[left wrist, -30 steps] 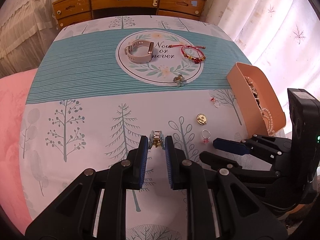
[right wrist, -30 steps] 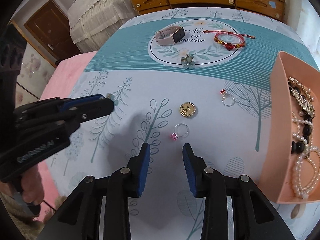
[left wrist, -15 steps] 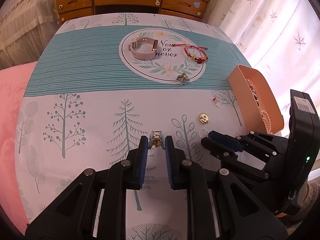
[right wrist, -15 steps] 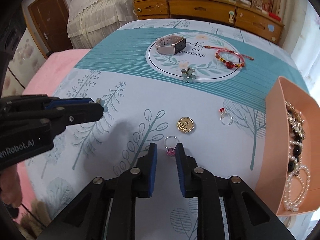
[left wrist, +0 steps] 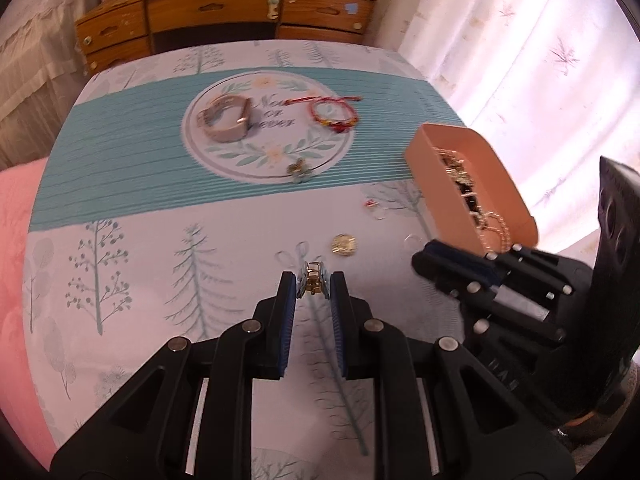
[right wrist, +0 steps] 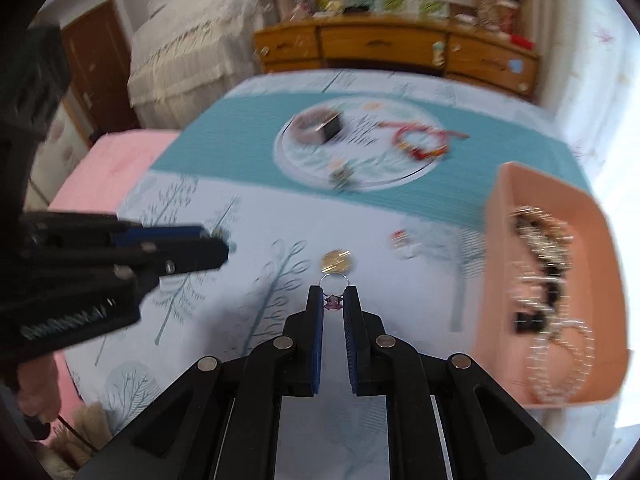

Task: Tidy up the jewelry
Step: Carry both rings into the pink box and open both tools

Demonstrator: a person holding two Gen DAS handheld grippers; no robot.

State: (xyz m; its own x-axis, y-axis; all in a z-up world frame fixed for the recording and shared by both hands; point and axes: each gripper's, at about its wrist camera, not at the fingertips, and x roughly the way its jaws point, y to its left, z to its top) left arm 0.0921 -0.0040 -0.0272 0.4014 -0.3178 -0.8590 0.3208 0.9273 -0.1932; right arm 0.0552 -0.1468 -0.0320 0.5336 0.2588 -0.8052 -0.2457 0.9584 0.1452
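Two tools, left point(left wrist: 313, 285) pinching one gold clip point(left wrist: 312, 282), right point(right wrist: 333, 300) one pink-stone ring point(right wrist: 333, 295).

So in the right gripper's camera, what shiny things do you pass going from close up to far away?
Purple-stone ring in the right gripper → gold coin-shaped charm → green flower brooch → red beaded bracelet.
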